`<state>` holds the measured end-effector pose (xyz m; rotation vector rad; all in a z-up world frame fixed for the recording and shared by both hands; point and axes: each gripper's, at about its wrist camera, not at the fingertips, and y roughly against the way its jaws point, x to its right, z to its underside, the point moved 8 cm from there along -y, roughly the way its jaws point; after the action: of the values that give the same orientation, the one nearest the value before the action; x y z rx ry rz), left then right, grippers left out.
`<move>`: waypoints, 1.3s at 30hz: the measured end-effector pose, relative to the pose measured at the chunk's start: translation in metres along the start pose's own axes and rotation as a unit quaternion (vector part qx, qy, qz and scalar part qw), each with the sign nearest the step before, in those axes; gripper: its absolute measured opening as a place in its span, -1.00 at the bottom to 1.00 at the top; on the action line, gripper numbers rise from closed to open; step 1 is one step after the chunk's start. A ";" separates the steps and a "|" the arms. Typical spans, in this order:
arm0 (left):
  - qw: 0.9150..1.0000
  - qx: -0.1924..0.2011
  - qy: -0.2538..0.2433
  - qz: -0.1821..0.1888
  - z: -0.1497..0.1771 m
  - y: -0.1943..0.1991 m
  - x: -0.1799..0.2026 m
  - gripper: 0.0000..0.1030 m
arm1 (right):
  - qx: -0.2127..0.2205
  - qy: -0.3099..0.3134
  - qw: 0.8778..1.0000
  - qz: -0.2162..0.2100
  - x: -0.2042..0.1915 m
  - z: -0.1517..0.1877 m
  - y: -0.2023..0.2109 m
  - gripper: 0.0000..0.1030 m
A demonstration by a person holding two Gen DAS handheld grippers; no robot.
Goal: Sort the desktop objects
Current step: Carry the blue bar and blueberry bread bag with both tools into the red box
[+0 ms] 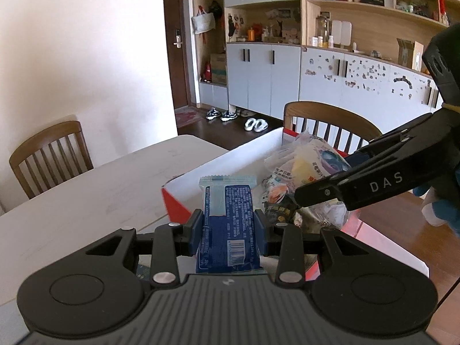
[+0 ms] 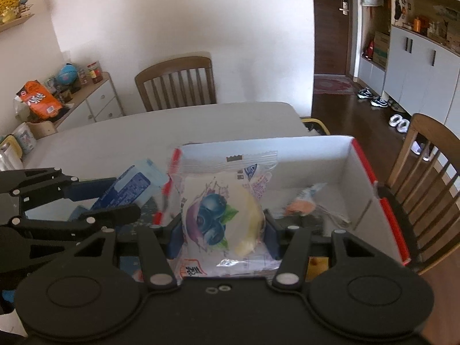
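The blue snack packet (image 1: pixel 227 218) is pinched between the two fingers of the left gripper (image 1: pixel 228 231), and the blueberry bread bag (image 2: pixel 222 215) is pinched between the two fingers of the right gripper (image 2: pixel 224 235). Each pack stands up tall between its fingers, with the bottom end down by the gripper's body and the top end sticking out past the fingertips. The fingers press on the sides of each pack, near the middle, so most likely it will not slip or flop over while it is carried. The left fingers are close together because the blue packet is thin. The right fingers are wider apart because the bread bag is fat and puffy. Both packs are up in the air at the white box with red edges (image 2: pixel 360 172), which sits on the pale table (image 1: pixel 86 189). The bread bag is over the inside of the box. The blue packet is at the box's near corner, just beside the bread bag. I think both packs are being taken to the box, since the job is to sort the things on the table. Some small snack packs (image 2: pixel 302 205) already lie inside the box, on the floor of it. A wooden chair (image 2: pixel 175 83) stands past the table, well apart from the box.
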<state>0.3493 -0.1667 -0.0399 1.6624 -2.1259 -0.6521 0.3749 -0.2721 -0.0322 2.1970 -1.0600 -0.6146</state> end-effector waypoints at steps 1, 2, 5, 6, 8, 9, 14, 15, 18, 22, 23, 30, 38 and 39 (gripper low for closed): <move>1.000 -0.002 0.000 0.002 -0.001 -0.004 0.002 -0.30 | -0.001 -0.002 1.000 0.002 0.005 0.001 0.000 0.06; 1.000 -0.005 -0.001 0.003 -0.002 -0.008 0.005 -0.30 | -0.001 -0.003 1.000 0.005 0.010 0.001 -0.001 0.06; 1.000 -0.010 -0.006 0.005 -0.003 -0.018 0.009 -0.30 | -0.004 -0.005 1.000 0.013 0.025 0.002 -0.003 0.06; 1.000 -0.011 -0.008 0.006 -0.004 -0.021 0.011 -0.30 | -0.004 -0.006 1.000 0.017 0.030 0.002 -0.004 0.06; 1.000 -0.015 -0.013 0.006 -0.007 -0.029 0.015 -0.30 | -0.006 -0.006 1.000 0.023 0.039 0.003 -0.007 0.06; 1.000 -0.016 -0.015 0.007 -0.008 -0.033 0.017 -0.30 | -0.007 -0.006 1.000 0.027 0.043 0.003 -0.008 0.06; 0.999 -0.024 -0.026 0.006 -0.011 -0.050 0.023 -0.30 | -0.013 -0.002 0.999 0.039 0.063 0.002 -0.017 0.06; 0.999 -0.026 -0.027 0.007 -0.012 -0.054 0.024 -0.30 | -0.014 -0.002 0.999 0.040 0.066 0.002 -0.020 0.06; 0.999 -0.037 -0.025 0.009 -0.013 -0.065 0.023 -0.30 | -0.021 -0.005 0.999 0.039 0.073 0.002 -0.027 0.06; 0.998 -0.055 -0.021 0.011 -0.018 -0.084 0.023 -0.30 | -0.029 0.000 0.999 0.040 0.079 -0.001 -0.036 0.06; 0.998 -0.060 -0.019 0.012 -0.018 -0.088 0.022 -0.30 | -0.030 0.002 0.999 0.041 0.080 -0.002 -0.037 0.06; 0.995 -0.101 -0.009 0.010 -0.017 -0.119 0.012 -0.30 | -0.045 0.003 0.998 0.042 0.092 -0.008 -0.057 0.06; 0.990 -0.137 -0.009 0.014 -0.011 -0.139 0.010 -0.30 | -0.074 0.010 0.996 0.046 0.097 -0.003 -0.080 0.06; 0.990 -0.142 -0.007 0.014 -0.009 -0.141 0.009 -0.30 | -0.076 0.010 0.996 0.047 0.097 -0.003 -0.083 0.06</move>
<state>0.4657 -0.2051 -0.1114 1.4754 -1.9543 -0.9135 0.4757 -0.3094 -0.1019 2.0067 -1.0646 -0.6083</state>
